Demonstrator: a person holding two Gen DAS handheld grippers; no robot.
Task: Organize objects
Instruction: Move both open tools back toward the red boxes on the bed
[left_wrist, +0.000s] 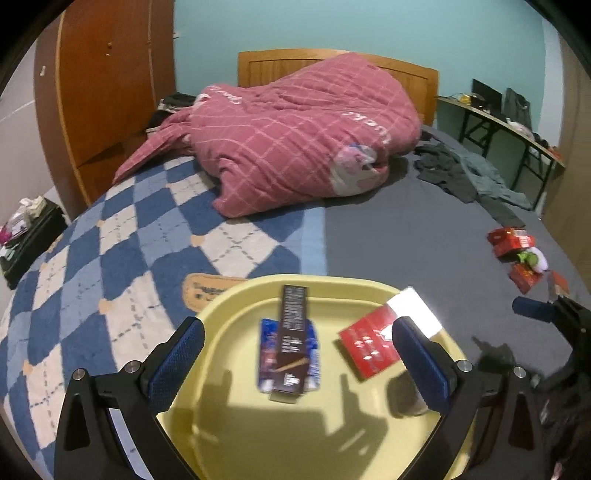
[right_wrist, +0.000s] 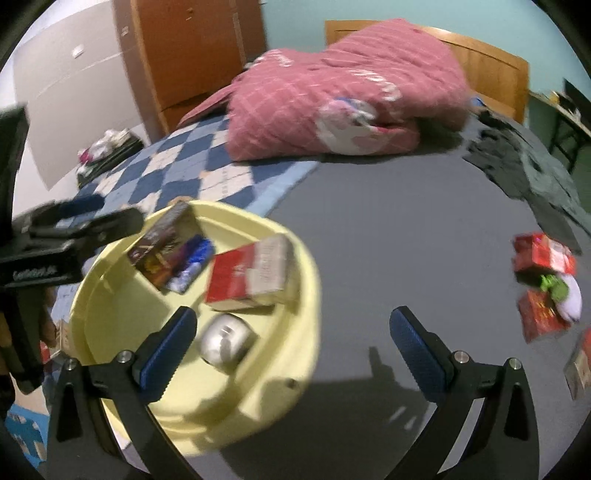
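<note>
A pale yellow tray (left_wrist: 229, 310) (right_wrist: 306, 317) lies on the bed. In it are a dark brown box (left_wrist: 293, 343) (right_wrist: 162, 243) on top of a blue packet (left_wrist: 267, 354) (right_wrist: 192, 266), a red and white box (left_wrist: 369, 343) (right_wrist: 251, 273) and a silver ball (right_wrist: 225, 341). My left gripper (left_wrist: 297, 350) is open and empty above the tray. My right gripper (right_wrist: 291, 336) is open and empty over the tray's right rim. Red boxes (left_wrist: 511, 240) (right_wrist: 543, 254) and a green and white toy (left_wrist: 533, 258) (right_wrist: 561, 291) lie on the grey sheet to the right.
A pink checked quilt (left_wrist: 295, 136) (right_wrist: 343, 85) is heaped at the head of the bed. Dark clothes (left_wrist: 465, 173) (right_wrist: 528, 166) lie at the right. A blue and white checked blanket (left_wrist: 110, 258) covers the left side. A wooden wardrobe (left_wrist: 107, 85) stands at the left, a desk (left_wrist: 509, 125) at the far right.
</note>
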